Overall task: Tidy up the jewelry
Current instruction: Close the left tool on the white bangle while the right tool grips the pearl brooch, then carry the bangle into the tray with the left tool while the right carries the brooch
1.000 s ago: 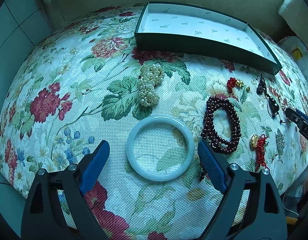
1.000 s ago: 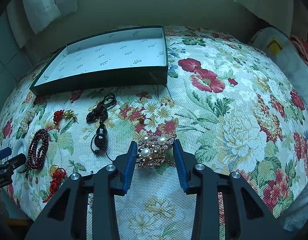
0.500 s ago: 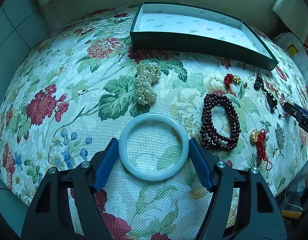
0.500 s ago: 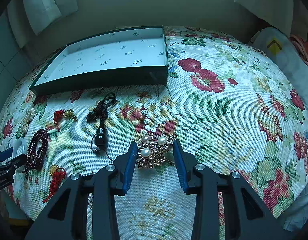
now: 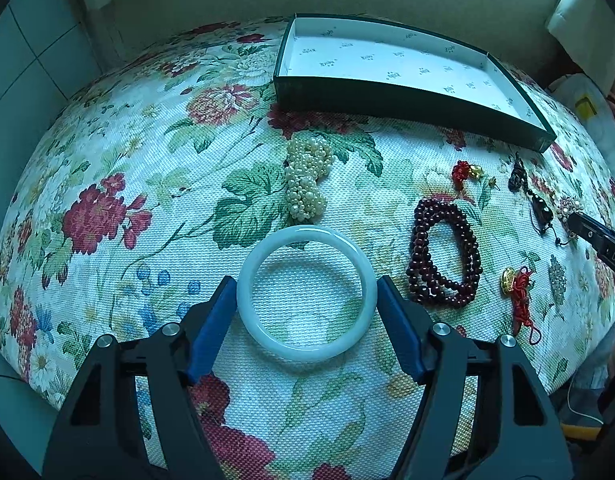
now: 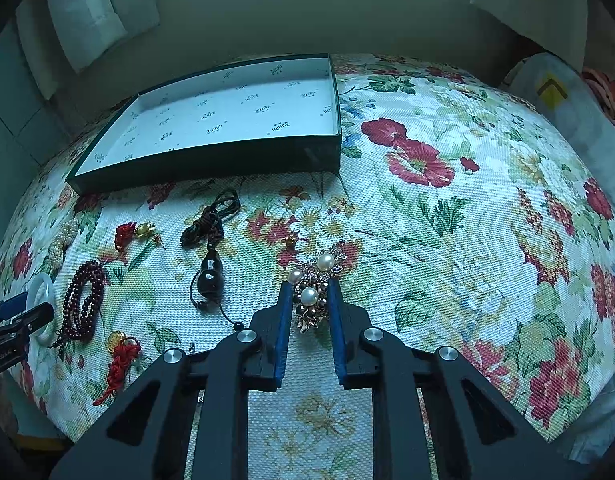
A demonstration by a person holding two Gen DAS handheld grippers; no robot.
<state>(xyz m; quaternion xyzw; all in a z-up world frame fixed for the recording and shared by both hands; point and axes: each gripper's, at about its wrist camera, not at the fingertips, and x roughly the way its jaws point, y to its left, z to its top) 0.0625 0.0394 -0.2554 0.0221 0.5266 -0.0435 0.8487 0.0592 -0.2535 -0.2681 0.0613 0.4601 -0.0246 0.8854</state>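
Nothing yet lies in the shallow dark-green box with white printed lining [image 5: 407, 68]; every piece sits on the floral cloth [image 5: 147, 184]. Left gripper [image 5: 307, 300] brackets the pale jade bangle [image 5: 306, 294], pads touching its rim. Right gripper [image 6: 309, 300] pinches the pearl-studded brooch [image 6: 313, 288], level and low
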